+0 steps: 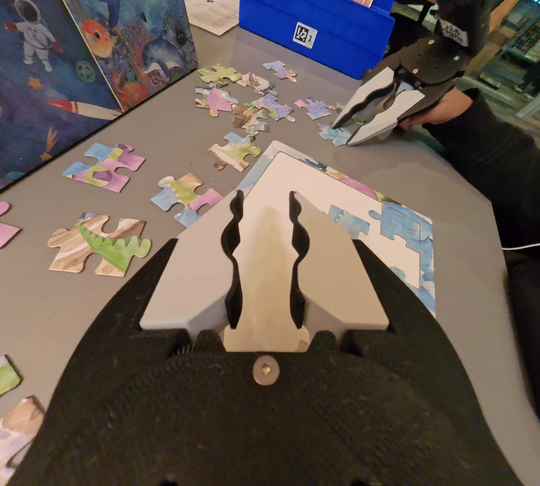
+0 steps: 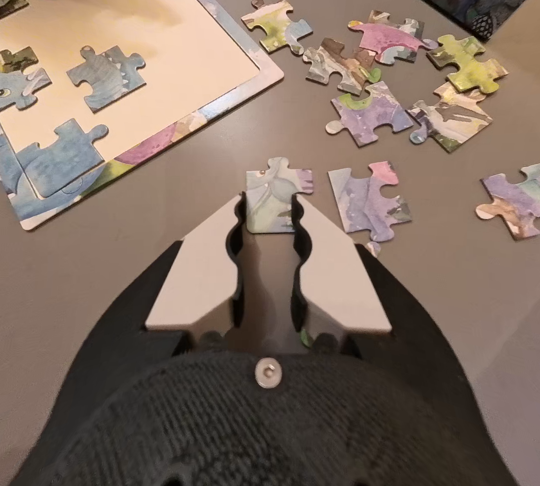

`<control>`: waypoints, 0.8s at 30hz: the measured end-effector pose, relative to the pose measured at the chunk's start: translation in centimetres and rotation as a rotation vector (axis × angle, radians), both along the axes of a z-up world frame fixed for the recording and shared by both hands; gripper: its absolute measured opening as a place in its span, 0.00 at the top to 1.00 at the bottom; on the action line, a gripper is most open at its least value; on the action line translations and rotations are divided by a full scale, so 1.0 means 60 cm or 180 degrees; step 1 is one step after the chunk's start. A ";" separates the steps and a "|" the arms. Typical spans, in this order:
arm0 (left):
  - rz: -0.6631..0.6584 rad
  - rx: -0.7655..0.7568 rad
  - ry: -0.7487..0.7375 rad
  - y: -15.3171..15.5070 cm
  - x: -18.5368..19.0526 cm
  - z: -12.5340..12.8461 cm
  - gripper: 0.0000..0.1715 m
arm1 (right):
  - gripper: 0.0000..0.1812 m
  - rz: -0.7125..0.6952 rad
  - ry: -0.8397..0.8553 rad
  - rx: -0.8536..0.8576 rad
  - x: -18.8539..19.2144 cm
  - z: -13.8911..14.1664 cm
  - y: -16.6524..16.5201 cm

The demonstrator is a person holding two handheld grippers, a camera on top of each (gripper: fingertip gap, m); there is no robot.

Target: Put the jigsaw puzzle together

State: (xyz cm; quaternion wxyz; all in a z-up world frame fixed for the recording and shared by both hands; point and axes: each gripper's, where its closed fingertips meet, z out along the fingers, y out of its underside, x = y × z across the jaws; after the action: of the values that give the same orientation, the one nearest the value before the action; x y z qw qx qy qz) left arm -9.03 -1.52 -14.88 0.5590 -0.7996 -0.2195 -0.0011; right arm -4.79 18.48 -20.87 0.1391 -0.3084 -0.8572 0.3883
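The right hand-held gripper straddles a pale piece, jaws spread — thin, stiff, light card, probably best pinched across opposite edges.

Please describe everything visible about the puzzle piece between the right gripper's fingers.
The piece is flat, card-like, printed in pale blue-green with a lilac right edge. One knob points away from the camera. It lies flat on the grey table, beside the tray, apart from the other pieces. The right gripper is open, its fingertips at the piece's two sides; whether they touch cannot be told.
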 end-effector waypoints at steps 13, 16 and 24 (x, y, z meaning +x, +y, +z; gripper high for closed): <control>-0.0055 0.0009 0.0027 0.005 0.007 0.005 0.82 | 0.84 0.0282 0.0019 -0.0357 0.019 0.028 -0.030; -0.0081 0.0059 -0.0004 0.008 0.010 0.008 0.82 | 0.84 0.0488 0.0148 -0.0639 0.032 0.059 -0.057; -0.0131 -0.0040 0.0026 0.014 0.016 -0.002 0.82 | 0.85 0.1264 0.0414 -0.0911 0.096 0.105 -0.169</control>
State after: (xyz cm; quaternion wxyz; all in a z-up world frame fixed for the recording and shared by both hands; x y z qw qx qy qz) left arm -8.05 -0.65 -14.99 0.5547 -0.8074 -0.2007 -0.0079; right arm 0.95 8.35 -14.59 0.0698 -0.1249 -0.8266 0.5444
